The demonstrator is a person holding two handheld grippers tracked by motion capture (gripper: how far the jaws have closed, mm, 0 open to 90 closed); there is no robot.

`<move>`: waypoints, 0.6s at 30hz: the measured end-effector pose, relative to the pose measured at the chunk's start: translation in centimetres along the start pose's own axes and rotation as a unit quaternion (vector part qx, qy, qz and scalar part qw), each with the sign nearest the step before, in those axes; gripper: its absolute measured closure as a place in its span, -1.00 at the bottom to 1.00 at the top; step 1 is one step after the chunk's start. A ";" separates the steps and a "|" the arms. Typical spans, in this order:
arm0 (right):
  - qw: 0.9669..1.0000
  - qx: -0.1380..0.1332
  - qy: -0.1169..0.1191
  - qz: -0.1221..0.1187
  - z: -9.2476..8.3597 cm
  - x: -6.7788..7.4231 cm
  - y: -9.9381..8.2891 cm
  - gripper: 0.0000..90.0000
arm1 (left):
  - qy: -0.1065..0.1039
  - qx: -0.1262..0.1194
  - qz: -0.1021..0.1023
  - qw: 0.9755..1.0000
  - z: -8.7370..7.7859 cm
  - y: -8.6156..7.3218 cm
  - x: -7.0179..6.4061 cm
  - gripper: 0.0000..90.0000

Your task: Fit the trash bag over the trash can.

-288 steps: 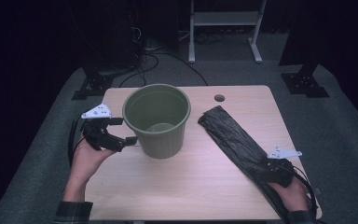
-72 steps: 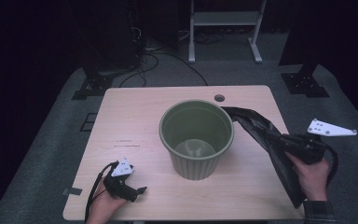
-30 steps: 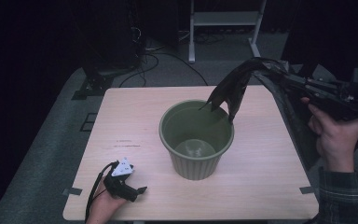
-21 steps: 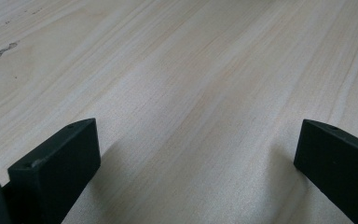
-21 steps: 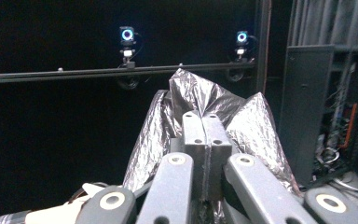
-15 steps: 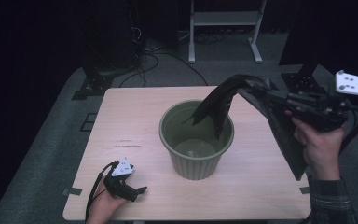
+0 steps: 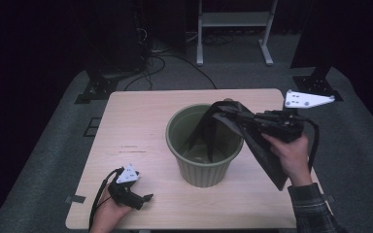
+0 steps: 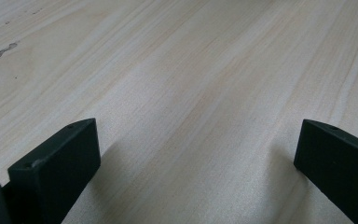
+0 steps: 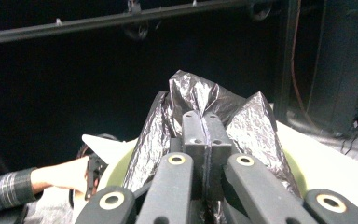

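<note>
Right gripper (image 7: 252,121) is held above the right side of the table (image 7: 136,121), level with the top of the green bin (image 7: 201,145), its jaws pressed together on a fold of the black plastic bag (image 7: 260,145). In the right gripper view the two jaws meet with no gap, and crinkled bag film (image 9: 200,100) bunches up ahead of and around them. From the high view, part of the bag drapes over the bin's right rim: two narrow strips hang down inside the bin toward its floor, while a broader sheet falls outside the bin on the right, past the person's right hand (image 7: 291,155), down toward the tabletop. Whether that lower end touches the wood cannot be told. The bin stands upright at about the middle of the table, open mouth up. Left gripper (image 7: 128,191) rests near the front left corner of the table, held by the left hand (image 7: 108,209), well apart from the bin. The left gripper view shows both of its jaws spread wide, with bare pale wood grain (image 8: 191,93) between them and nothing gripped. The right gripper view also takes in the left hand and its gripper (image 9: 91,172) farther off, beyond the bin's pale green rim (image 9: 116,170). Dark floor and stand legs (image 7: 233,34) lie behind the table.
</note>
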State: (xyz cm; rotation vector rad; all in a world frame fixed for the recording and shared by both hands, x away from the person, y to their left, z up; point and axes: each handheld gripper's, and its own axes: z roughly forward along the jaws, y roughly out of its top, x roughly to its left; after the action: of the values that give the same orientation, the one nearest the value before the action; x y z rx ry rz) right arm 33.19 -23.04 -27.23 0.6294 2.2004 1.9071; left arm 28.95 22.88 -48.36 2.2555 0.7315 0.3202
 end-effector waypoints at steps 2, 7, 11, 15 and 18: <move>1.000 0.015 0.000 -0.001 1.1 0.0 -0.2 1.00 | 0.000 0.000 0.000 1.000 0.0 0.0 0.0 -1.00; 0.999 0.039 0.007 0.008 3.5 -0.5 -0.1 0.99 | 0.000 -0.001 0.000 1.000 0.0 0.0 0.0 -1.00; 0.998 0.066 0.003 0.005 5.2 -0.6 0.3 0.89 | 0.000 -0.001 0.000 1.000 0.0 0.0 0.0 -1.00; 0.998 0.064 -0.003 0.006 5.6 -0.6 0.5 0.55 | -0.001 -0.001 0.000 1.000 0.0 0.0 0.0 -1.00; 0.998 0.057 -0.010 0.002 4.9 -0.7 0.5 0.41 | -0.001 0.000 0.001 1.000 0.0 0.0 0.0 -1.00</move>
State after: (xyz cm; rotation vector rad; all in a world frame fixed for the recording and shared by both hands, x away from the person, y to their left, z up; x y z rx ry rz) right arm 35.78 -18.85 -27.74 0.6694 2.3087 1.7794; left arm 28.98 22.88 -48.36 2.2562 0.7287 0.3184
